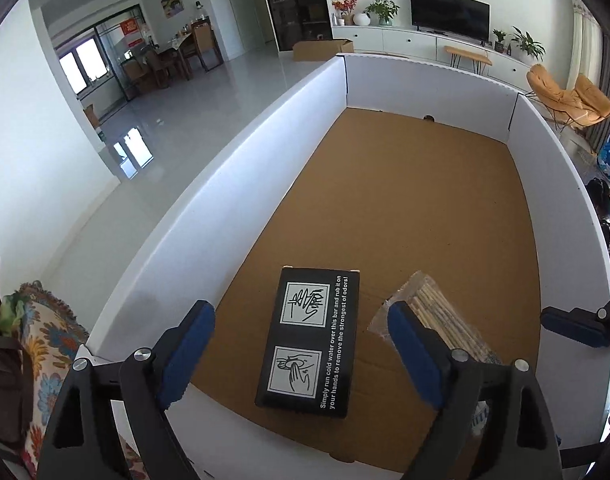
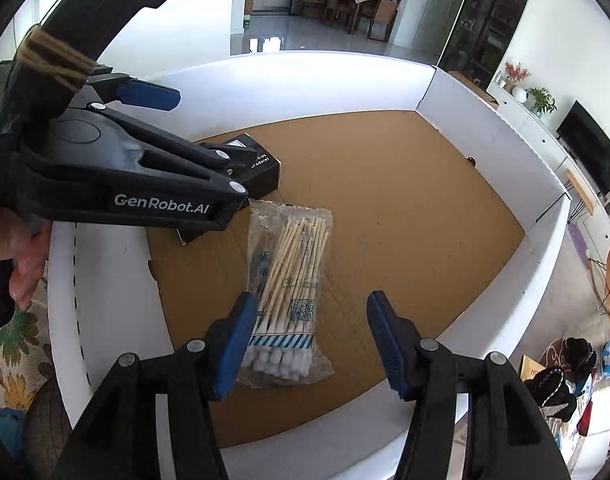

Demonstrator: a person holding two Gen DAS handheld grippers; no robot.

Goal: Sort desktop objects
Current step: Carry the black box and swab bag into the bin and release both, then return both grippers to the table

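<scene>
- Cardboard-brown floor inside a white-walled tray, that's the surface we're working over, with both items lying flat on it.
- Our left tool hangs over the black box with its jaws spread wide. The box sits in the gap between the blue pads, but neither pad touches it.
- That box has white hand-washing drawings and white print on its top face.
- Just past the left tool's right-hand pad lies the bag of cotton swabs, close beside the box but not touching it as far as we can tell.
- Our right tool sits above the cotton-tip end of that bag, jaws parted about halfway. Its left pad is right at the bag's edge and the other stands clear, so nothing is gripped.
- From the right wrist view, the left tool covers most of the box, off to the upper left.
</scene>
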